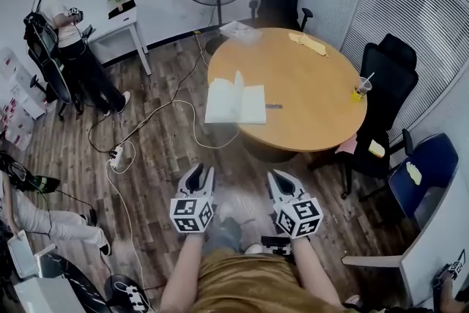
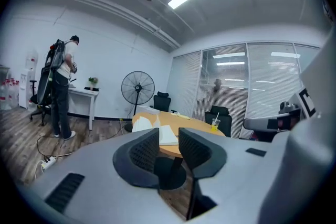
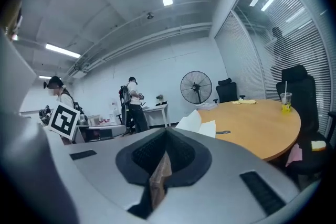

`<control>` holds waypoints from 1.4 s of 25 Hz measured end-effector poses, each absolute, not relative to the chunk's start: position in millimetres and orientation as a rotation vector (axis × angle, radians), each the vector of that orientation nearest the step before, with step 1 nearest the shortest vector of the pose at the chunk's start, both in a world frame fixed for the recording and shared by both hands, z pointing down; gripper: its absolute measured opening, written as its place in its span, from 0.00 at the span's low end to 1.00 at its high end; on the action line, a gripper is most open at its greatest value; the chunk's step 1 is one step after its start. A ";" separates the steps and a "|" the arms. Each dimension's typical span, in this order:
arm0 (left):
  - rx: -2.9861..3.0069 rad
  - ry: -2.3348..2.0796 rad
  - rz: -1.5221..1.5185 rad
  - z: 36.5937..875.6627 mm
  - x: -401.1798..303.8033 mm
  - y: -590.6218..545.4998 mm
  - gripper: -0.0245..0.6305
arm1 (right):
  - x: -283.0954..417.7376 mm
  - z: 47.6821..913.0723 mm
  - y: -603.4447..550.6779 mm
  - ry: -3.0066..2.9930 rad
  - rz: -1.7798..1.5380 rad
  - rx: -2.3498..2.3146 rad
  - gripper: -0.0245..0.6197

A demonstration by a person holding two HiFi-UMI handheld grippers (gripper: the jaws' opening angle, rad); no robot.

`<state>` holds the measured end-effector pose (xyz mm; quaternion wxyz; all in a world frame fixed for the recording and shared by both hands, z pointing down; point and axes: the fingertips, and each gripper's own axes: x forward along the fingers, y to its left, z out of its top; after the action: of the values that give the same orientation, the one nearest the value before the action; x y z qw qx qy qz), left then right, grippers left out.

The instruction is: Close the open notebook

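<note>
The notebook [image 1: 234, 103] lies open at the 8 o'clock rim of the round counter [image 1: 308, 84], dead ahead at your 12 o'clock and well apart from both grippers. One leaf stands up along the spine.

It should handle light, and its pages look soft and floppy, so a pinch on a single sheet would likely bend or crease it. Better to get under the outer edge of one whole half, cover included, and swing it over. The counter looks smooth, so expect the book to slide towards the rim unless the other half is pinned.

The left gripper [image 1: 201, 174] has its fingers spread with nothing between them. The right gripper [image 1: 284, 183] has its fingers pressed together, empty, which suits pinning.

A small dark object [image 1: 272, 106], perhaps a pen, sits just beside the notebook at its 3 o'clock; keep the swing clear of it. The cup [image 1: 361, 88] with a straw, at the counter's 3 o'clock, is well apart. A cable [image 1: 173, 108] trails over the floor at your 11 o'clock, so mind your feet as you approach.
</note>
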<state>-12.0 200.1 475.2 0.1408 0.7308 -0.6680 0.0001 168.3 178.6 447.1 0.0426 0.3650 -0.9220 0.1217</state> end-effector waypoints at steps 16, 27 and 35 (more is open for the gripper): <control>2.142 -1.831 0.015 500.5 -68.7 6.7 0.23 | 140.3 470.6 -0.3 -2.645 0.274 1.329 0.06; 2.137 -1.767 0.025 526.7 -125.7 -58.8 0.23 | 77.7 479.8 -67.0 -2.539 0.160 1.345 0.06; 2.145 -1.732 0.047 534.2 -131.2 -72.8 0.23 | 70.0 484.7 -81.7 -2.508 0.178 1.349 0.06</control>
<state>-131.2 -72.8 534.2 0.1911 0.7636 -0.6166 0.0167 70.0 -81.7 484.7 0.1437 0.4679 -0.8699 0.0616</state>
